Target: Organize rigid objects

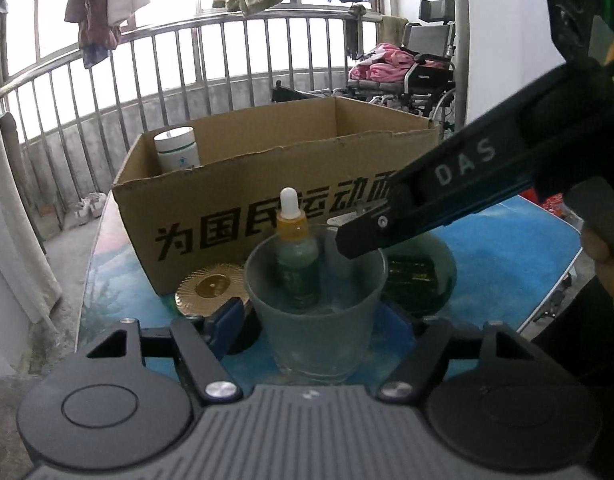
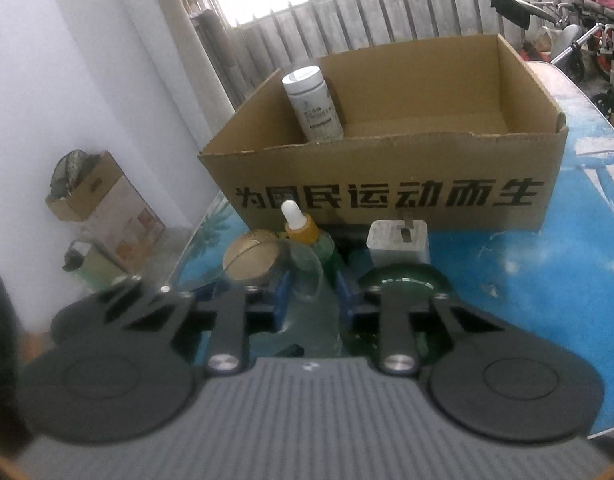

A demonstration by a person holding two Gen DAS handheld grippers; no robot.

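left gripper: jaws parted around frosted glass cup, contact unclear | right gripper: clamped on cup wall, angled down | cup on blue table before cardboard box, dropper bottle behind it

A frosted cup is framed between the left gripper fingers — a dropper bottle is seen behind it, the right gripper reaching over its rim.

Black gripper, blue pads, silver screws
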